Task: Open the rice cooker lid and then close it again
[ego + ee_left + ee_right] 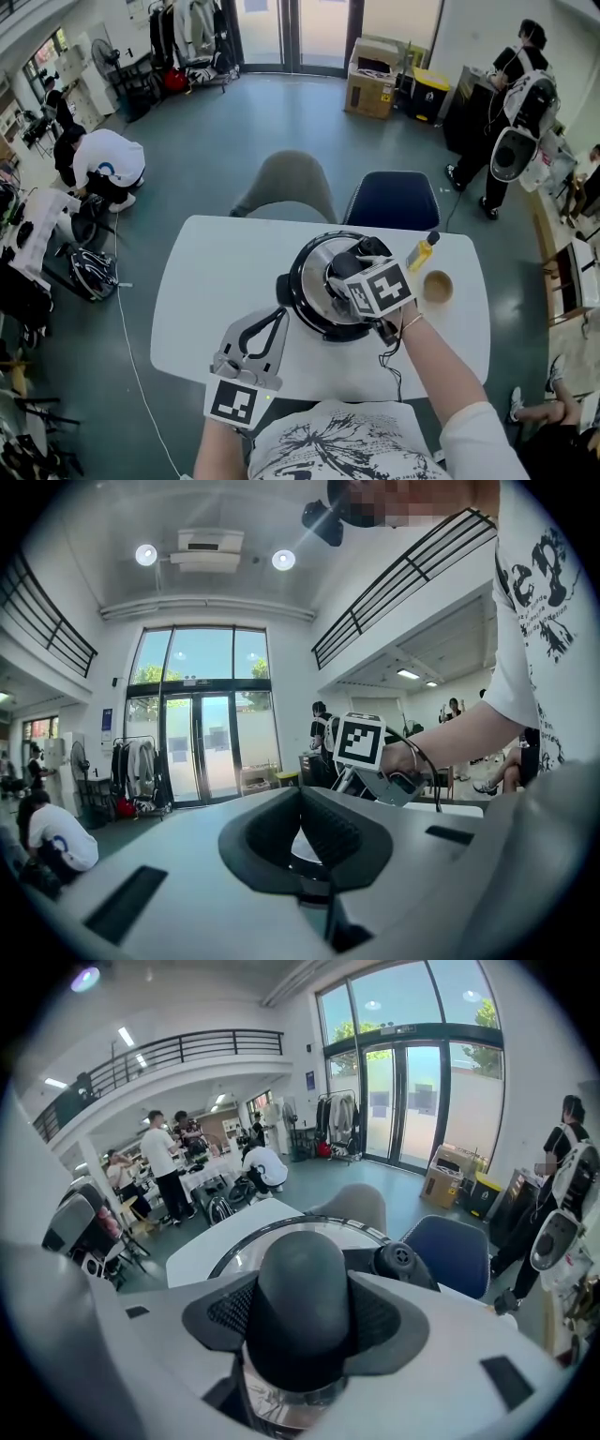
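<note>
A black rice cooker [302, 309] with a silver lid [323, 253] stands in the middle of the white table [211, 272]. My right gripper [349, 272] reaches down onto the lid from the right and hides the knob in the head view. In the right gripper view the dark domed lid knob [302, 1274] sits between the two pads, which press on its sides; the right gripper [302, 1316] is shut on it. The lid's rim [281, 1232] lies flat on the cooker. My left gripper [277, 319] rests level on the table to the cooker's left, jaws together, holding nothing [314, 841].
A yellow bottle [424, 251] and a small round cup [437, 286] stand on the table right of the cooker. A grey chair [286, 187] and a blue chair [392, 199] sit at the far edge. A black cable [394, 367] hangs by my right wrist. People stand and crouch around the room.
</note>
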Action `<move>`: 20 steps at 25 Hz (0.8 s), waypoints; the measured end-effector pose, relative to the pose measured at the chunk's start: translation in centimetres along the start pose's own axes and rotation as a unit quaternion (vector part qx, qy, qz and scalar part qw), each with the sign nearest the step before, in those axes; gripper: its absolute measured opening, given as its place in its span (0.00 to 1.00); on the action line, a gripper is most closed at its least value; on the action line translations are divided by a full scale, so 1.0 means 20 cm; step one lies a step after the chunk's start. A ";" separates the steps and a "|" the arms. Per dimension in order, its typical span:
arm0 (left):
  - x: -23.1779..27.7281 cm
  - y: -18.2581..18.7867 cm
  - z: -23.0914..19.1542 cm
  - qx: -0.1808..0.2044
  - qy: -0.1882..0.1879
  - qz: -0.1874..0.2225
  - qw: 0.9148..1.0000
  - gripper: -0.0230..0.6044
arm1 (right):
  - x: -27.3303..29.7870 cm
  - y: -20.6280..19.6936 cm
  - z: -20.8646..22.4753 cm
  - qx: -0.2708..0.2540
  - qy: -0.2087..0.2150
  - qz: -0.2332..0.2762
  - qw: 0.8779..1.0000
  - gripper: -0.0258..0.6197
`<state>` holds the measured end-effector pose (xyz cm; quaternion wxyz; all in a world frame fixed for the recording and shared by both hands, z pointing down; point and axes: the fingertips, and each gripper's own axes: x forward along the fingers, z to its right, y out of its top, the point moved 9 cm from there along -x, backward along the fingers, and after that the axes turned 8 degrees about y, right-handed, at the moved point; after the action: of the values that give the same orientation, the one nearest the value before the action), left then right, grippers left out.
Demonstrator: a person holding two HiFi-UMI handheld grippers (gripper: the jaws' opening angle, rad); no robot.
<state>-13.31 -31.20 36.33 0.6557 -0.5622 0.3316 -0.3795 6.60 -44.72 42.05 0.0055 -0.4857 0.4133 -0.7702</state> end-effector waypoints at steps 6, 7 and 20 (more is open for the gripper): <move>-0.03 0.02 -0.01 -0.007 0.001 0.003 1.000 0.06 | -0.08 0.02 0.00 0.003 -0.004 0.022 1.000 0.49; -0.04 0.02 -0.01 -0.009 0.001 0.003 1.000 0.06 | -0.10 0.02 -0.01 0.001 -0.004 0.024 1.000 0.49; -0.47 0.02 0.08 -0.009 -0.041 0.009 0.999 0.06 | -0.33 -0.34 -0.45 -0.007 -0.022 0.028 0.999 0.49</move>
<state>-16.53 -22.33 36.26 0.6672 -0.5800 0.3129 -0.3471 5.93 -31.87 39.91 0.0327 -0.4906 0.4315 -0.7563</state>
